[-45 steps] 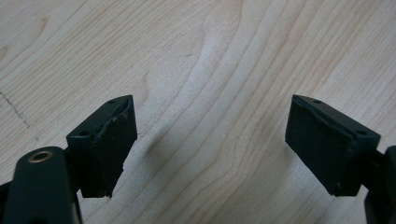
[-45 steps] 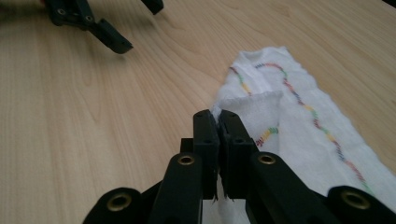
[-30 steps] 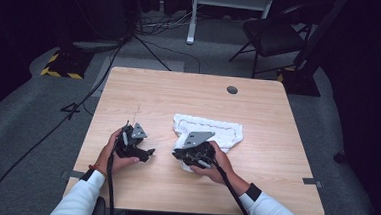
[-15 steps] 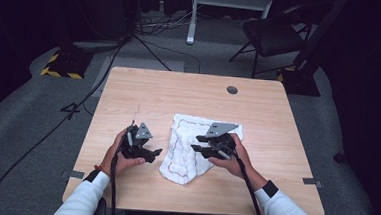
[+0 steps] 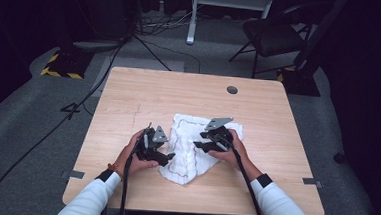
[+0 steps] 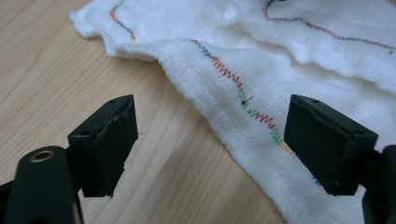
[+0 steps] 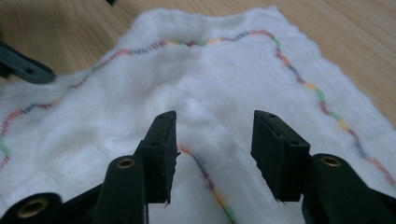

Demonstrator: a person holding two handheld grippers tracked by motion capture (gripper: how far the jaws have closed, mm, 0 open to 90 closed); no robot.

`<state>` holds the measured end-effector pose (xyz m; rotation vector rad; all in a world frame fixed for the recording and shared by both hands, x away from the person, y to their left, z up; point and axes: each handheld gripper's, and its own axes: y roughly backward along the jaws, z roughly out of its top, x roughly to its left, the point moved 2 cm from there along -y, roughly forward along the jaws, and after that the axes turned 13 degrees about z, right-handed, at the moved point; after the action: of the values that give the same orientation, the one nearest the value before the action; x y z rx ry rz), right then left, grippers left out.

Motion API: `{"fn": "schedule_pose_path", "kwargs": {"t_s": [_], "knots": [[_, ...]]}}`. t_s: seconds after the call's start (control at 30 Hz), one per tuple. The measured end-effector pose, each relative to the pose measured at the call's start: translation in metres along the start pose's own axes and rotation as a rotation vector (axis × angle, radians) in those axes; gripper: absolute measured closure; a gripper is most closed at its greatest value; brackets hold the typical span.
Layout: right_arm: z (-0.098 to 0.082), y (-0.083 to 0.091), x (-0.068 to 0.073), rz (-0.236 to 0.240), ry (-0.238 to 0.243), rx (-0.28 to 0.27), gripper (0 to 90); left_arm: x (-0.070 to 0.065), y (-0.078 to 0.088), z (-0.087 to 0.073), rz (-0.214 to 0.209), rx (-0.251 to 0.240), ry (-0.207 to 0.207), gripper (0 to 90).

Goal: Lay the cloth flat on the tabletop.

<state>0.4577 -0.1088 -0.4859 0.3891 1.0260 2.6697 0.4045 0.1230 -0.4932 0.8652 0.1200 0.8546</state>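
A white cloth (image 5: 192, 146) with a wavy multicoloured stitched border is lying crumpled and partly folded on the wooden table (image 5: 144, 97), a little toward six o'clock of the tabletop's middle in the high view. The left gripper (image 5: 161, 153) is sitting at the cloth's nine o'clock edge, gripped by the person's left hand (image 5: 130, 156), and its jaws are standing spread wide; in the left gripper view (image 6: 205, 140) the cloth's hem is running diagonally between them from eleven o'clock toward five o'clock, with bare wood under the nine o'clock jaw and white fabric (image 6: 299, 60) under the three o'clock jaw, and neither pad is pressing on anything. The right gripper (image 5: 204, 142) is hovering over the cloth's three o'clock half, carried by the right hand (image 5: 232, 149), pointing toward nine o'clock. Its jaws have just been opening and are now standing apart; in the right gripper view (image 7: 212, 149) a fold of the cloth (image 7: 205, 79) with its coloured stitch line is lying below the gap, but the pads are not pinching it. A dark piece of the left gripper is showing at that view's ten o'clock edge. The two grippers are near each other, with the cloth's middle lying between them.
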Motion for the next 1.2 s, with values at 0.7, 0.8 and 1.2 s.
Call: {"fn": "schedule_pose_path", "kwargs": {"t_s": [0.7, 0.8, 1.2], "knots": [[-0.005, 0.002, 0.015, 0.014, 0.059, 0.037, 82.9, -0.008, -0.006, -0.004, -0.105, 0.039, -0.066, 57.1], [-0.01, 0.014, 0.017, 0.009, 0.058, 0.025, 83.0, -0.008, -0.006, -0.004, -0.101, 0.04, -0.062, 56.0], [-0.067, 0.087, 0.039, 0.008, 0.028, 0.012, 83.5, -0.01, -0.004, -0.005, -0.093, 0.051, -0.054, 51.6]]}}
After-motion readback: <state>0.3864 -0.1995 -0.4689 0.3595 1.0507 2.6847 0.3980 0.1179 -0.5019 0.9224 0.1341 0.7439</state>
